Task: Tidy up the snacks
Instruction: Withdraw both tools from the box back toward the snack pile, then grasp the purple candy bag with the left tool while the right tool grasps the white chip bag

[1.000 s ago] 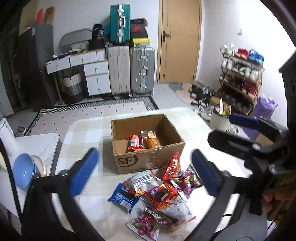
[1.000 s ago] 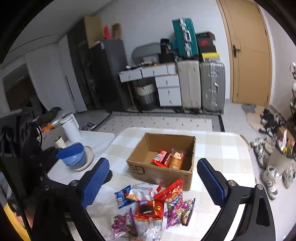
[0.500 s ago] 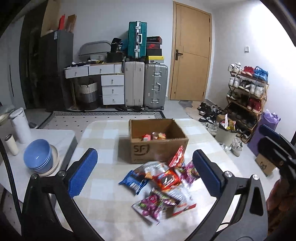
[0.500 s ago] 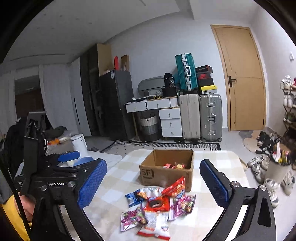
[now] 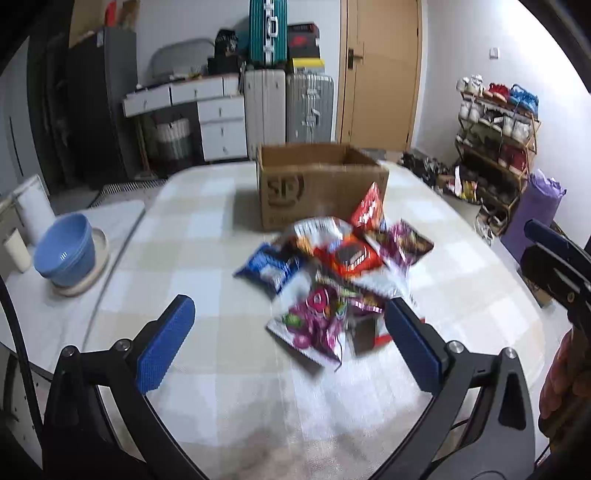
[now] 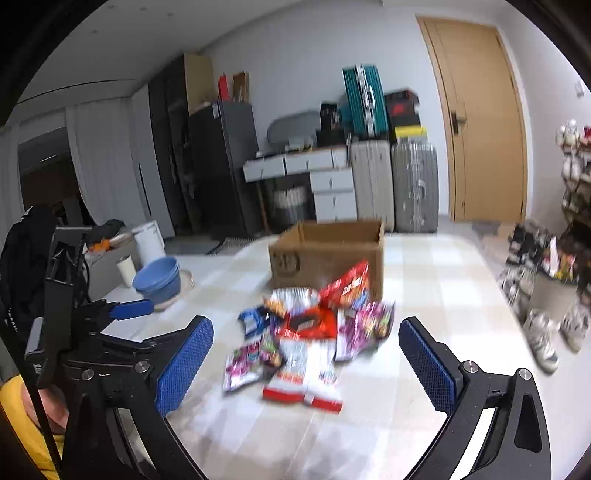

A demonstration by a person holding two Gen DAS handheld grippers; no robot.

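Both grippers: black frames, silver screws, blue textured pads (image 5: 166, 345); yellow sleeve (image 6: 14, 398).

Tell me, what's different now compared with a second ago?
Both grippers have come down toward the snack pile: the cardboard box now shows side-on, its contents hidden. The left gripper and right gripper are open and empty. Nothing was picked up; the snacks, box and blue bowls stayed put.

Pale walls w/ a tan wooden door (image 5: 382, 70) standing shut. Two upright silver hard-shell suitcases (image 5: 290, 107) are sitting beside it, a teal suitcase (image 5: 267, 29) lying on top. White drawer desk (image 5: 199, 110) to the left, tall dark cabinet (image 6: 221, 166) beyond. Metal shoe rack (image 5: 495, 147) is lining the right wall.
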